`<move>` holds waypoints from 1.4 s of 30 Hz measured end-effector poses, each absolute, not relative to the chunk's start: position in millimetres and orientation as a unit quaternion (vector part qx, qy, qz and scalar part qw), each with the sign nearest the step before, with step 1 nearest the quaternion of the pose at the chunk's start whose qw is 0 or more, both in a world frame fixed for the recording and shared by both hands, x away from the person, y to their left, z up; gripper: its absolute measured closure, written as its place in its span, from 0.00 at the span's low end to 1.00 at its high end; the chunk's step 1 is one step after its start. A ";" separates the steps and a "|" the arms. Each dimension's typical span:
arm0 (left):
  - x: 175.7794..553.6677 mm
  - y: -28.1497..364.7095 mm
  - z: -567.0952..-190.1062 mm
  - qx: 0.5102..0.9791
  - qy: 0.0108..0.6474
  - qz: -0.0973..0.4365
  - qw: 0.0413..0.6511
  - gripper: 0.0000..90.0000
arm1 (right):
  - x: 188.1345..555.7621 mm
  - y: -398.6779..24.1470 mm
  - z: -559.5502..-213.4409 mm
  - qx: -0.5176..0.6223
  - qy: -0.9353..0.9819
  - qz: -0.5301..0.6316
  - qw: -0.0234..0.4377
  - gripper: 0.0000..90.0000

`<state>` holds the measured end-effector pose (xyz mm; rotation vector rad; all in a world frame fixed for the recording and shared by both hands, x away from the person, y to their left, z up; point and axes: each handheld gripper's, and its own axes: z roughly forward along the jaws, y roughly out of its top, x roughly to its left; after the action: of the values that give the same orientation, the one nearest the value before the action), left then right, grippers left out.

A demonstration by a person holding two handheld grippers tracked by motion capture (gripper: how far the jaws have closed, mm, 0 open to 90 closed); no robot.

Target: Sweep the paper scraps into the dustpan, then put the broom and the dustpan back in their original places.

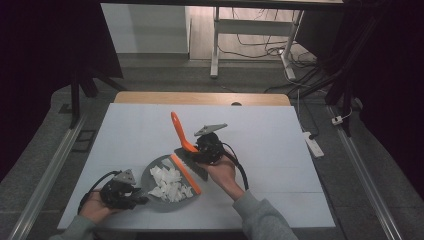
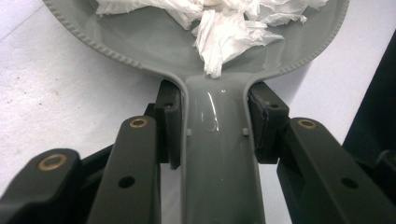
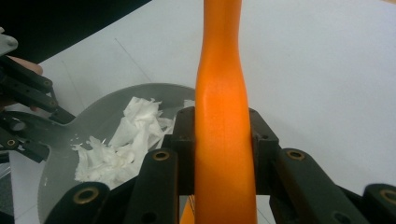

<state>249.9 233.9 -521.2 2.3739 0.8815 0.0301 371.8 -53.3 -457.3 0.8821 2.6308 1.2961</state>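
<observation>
No text, label, brand, number or sign can be read on anything in the pictures
</observation>
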 end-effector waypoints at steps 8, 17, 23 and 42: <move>249.5 235.0 -520.0 0.891 0.337 0.014 0.304 0.69 | 372.5 -63.3 -456.0 0.294 0.854 0.427 0.043 0.78; 249.3 237.9 -516.7 0.880 0.348 0.020 0.322 0.69 | 371.4 -75.9 -452.0 0.294 0.848 0.438 0.049 0.78; 249.4 239.2 -514.9 0.872 0.359 0.027 0.331 0.69 | 370.0 -90.7 -447.3 0.300 0.841 0.446 0.058 0.78; 250.8 241.9 -509.6 0.851 0.397 0.052 0.340 0.69 | 361.1 -145.8 -433.5 0.310 0.822 0.470 0.085 0.78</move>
<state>250.8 241.9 -509.6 2.2161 1.0324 0.1358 361.1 -145.8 -433.5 0.9239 2.4505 1.4022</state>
